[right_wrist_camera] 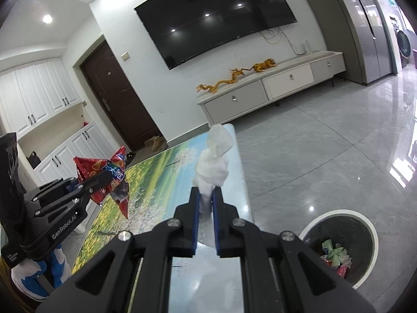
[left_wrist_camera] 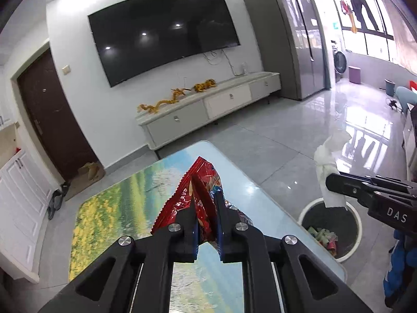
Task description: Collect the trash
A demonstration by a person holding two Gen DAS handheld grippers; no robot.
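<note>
My left gripper (left_wrist_camera: pixel 206 198) is shut on a red snack wrapper (left_wrist_camera: pixel 200 182) and holds it above the table (left_wrist_camera: pixel 117 203) with the landscape print. It also shows at the left of the right wrist view (right_wrist_camera: pixel 104 180), with the wrapper (right_wrist_camera: pixel 114 169) hanging from it. My right gripper (right_wrist_camera: pixel 206 193) is shut on a crumpled white tissue (right_wrist_camera: pixel 213 161), held above the table's right edge (right_wrist_camera: pixel 242 182). In the left wrist view the right gripper (left_wrist_camera: pixel 331 182) holds the tissue (left_wrist_camera: pixel 328 167) over the white-rimmed trash bin (left_wrist_camera: pixel 357 214). The bin (right_wrist_camera: pixel 375 234) holds several scraps.
A grey tiled floor (left_wrist_camera: pixel 286 151) surrounds the table. A low TV cabinet (left_wrist_camera: pixel 208 107) stands against the far wall under a wall-mounted TV (left_wrist_camera: pixel 164 31). A dark door (left_wrist_camera: pixel 49 120) and white cupboards (left_wrist_camera: pixel 18 203) are at the left.
</note>
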